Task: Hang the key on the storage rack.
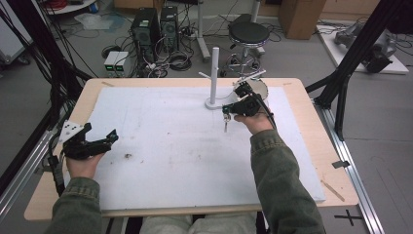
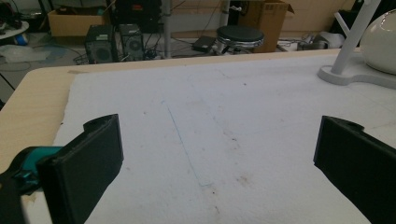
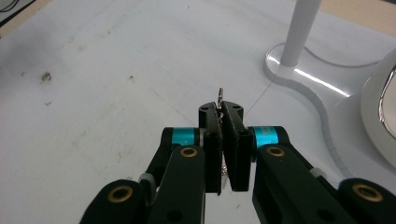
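Hidden and cut-off parts around the white stand

The thin metal piece clamped in the right gripper is mostly hidden between its pads and too small to identify. The white stand loses its top at the frame edge; beside it, the round white object is cropped.

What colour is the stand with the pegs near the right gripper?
White. The stand has a white post, pegs and base, seen best in the high view.
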